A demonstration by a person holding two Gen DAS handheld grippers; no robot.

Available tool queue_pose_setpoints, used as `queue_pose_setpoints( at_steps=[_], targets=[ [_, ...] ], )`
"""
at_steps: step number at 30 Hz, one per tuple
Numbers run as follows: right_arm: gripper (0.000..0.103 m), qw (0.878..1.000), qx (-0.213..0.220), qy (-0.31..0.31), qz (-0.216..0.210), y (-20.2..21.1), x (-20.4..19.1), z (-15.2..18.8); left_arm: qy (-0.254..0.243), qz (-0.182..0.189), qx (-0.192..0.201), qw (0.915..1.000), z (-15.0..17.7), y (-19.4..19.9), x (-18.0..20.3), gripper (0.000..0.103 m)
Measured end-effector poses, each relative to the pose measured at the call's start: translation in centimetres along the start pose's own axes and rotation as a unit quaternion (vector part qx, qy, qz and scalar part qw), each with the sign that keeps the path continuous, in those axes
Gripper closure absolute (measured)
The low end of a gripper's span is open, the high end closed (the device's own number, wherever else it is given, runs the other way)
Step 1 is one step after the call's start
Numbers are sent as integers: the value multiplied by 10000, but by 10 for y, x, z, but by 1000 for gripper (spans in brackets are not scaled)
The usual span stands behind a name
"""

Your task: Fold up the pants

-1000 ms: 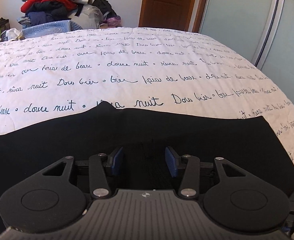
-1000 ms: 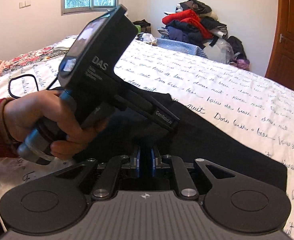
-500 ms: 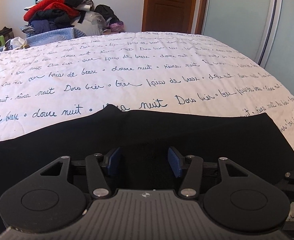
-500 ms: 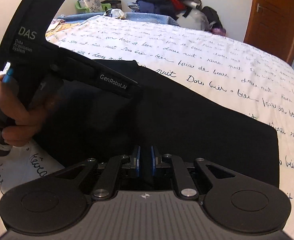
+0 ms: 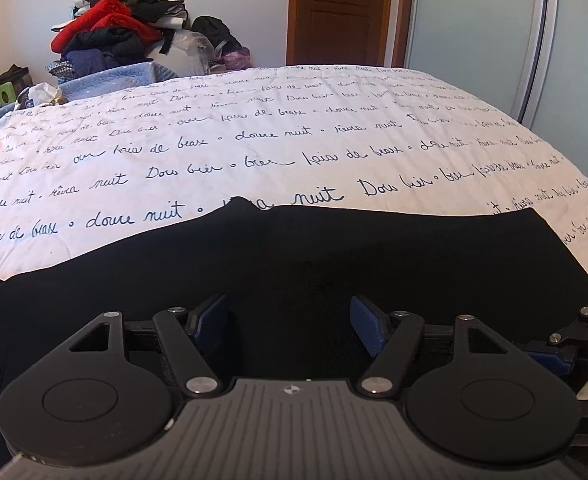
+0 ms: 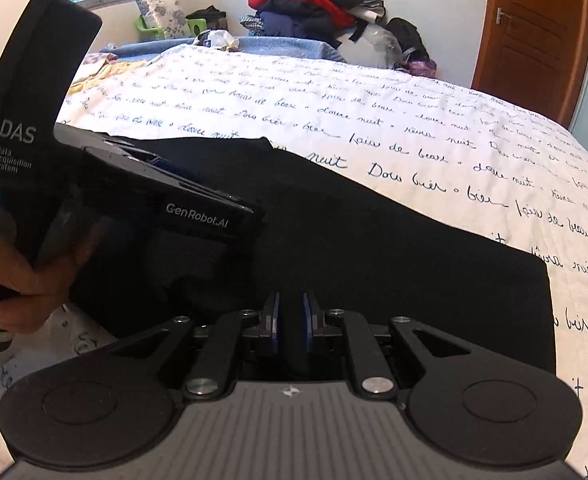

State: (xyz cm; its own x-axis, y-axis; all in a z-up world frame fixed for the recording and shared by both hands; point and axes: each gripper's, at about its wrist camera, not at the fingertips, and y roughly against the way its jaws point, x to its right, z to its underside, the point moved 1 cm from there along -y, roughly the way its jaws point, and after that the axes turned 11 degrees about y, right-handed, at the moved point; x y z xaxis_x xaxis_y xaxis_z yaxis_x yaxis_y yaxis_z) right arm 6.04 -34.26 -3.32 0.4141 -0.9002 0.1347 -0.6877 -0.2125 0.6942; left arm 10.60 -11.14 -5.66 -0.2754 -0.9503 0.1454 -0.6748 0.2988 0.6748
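Lying flat across the near part of the bed (image 5: pixel 294 144), the black pants (image 5: pixel 334 256) cover the white bedspread printed with handwritten script, their far edge running roughly level with a small peak near the middle and their squared corner toward the right. Over this cloth the left gripper (image 5: pixel 290 318) points down at a slant; its jaws have just been opening and now stand wide apart, the blue pads (image 5: pixel 368 322) clear of the fabric, with only the flat dark cloth showing in the gap beneath them. From the right wrist view, the right gripper (image 6: pixel 290 322) has its jaws nearly closed, a narrow slit between the pads, and dark pants fabric appears pinched in that slit, though black on black makes this hard to confirm. A hand (image 6: pixel 18 276) grips the left device at the left edge of that view. Beyond the bed a heap of clothes (image 5: pixel 114 36) sits against the wall beside a wooden door (image 5: pixel 338 12).
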Motion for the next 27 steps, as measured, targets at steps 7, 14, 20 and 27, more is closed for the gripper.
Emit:
queue_pose_setpoints(
  at_steps=[7, 14, 20, 27],
  targets=[
    [90, 9992, -261, 290, 121, -5, -14, -8, -127, -87, 22, 9999, 8, 7, -6, 27],
    [90, 9976, -126, 624, 279, 3, -31, -25, 50, -142, 104, 9998, 9, 21, -22, 22],
    [71, 9941, 37, 1060, 203, 9, -61, -38, 253, -304, 194, 9990, 11, 39, -48, 20],
    [57, 9806, 479, 1887, 219, 18, -121, -46, 963, -596, 319, 9931, 15, 74, -104, 18]
  ],
)
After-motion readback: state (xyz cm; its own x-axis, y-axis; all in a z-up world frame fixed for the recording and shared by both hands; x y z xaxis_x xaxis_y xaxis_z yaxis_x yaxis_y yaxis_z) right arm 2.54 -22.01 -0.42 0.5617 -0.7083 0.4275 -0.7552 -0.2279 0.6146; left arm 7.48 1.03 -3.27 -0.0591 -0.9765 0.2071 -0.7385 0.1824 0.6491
